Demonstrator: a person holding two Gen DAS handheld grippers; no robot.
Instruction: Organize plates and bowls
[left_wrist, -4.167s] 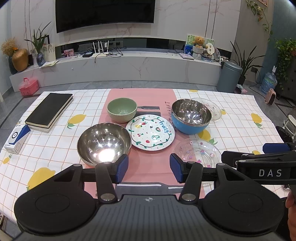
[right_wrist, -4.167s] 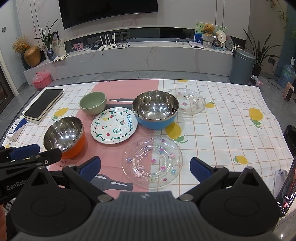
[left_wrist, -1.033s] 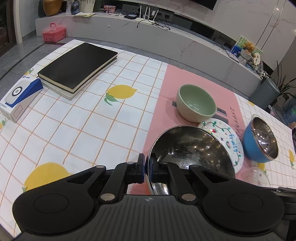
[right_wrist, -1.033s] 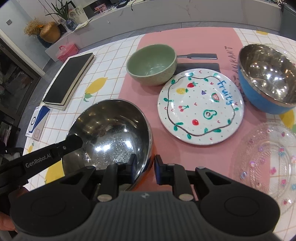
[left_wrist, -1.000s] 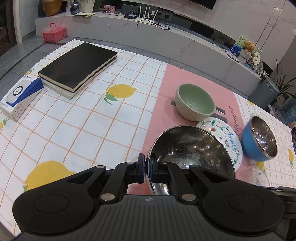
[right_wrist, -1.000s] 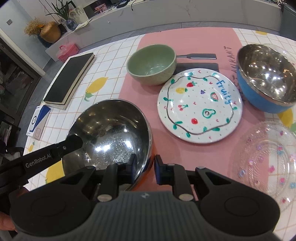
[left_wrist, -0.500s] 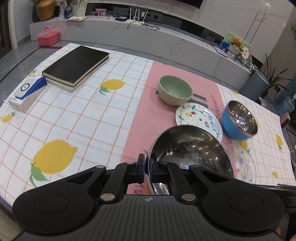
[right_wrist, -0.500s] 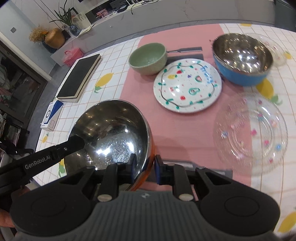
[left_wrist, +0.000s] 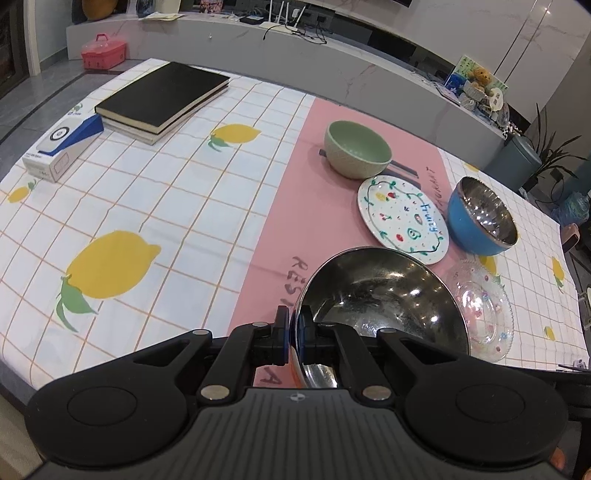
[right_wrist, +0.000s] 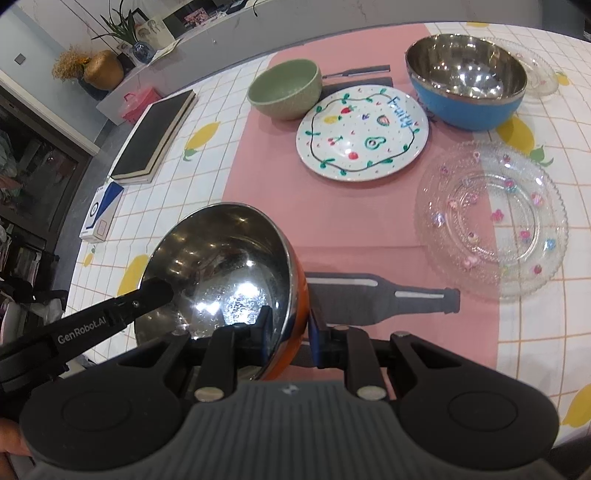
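A steel bowl with an orange outside (right_wrist: 221, 266) hangs tilted above the near edge of the tabletop (left_wrist: 155, 206), gripped on two sides of its rim. The left gripper (left_wrist: 291, 341) has its jaws clenched on the rim at the bowl's 9 o'clock; the right gripper (right_wrist: 288, 332) has its jaws grasping the rim at 3 o'clock, one pad inside, one on the orange wall. In the right wrist view, a fruit-painted white plate (right_wrist: 364, 134) lies at 1 o'clock from the bowl, a green bowl (right_wrist: 284, 88) just beside that plate at its 10 o'clock, and a blue-sided steel bowl (right_wrist: 467, 79) at its 2 o'clock. A clear glass plate (right_wrist: 491, 218) sits at the bowl's 3 o'clock, with a second glass plate (right_wrist: 537, 72) behind the blue bowl. At 10 o'clock, well apart, lie a black book (right_wrist: 155, 136) and a blue-and-white box (right_wrist: 101, 212) on the lemon-print cloth.
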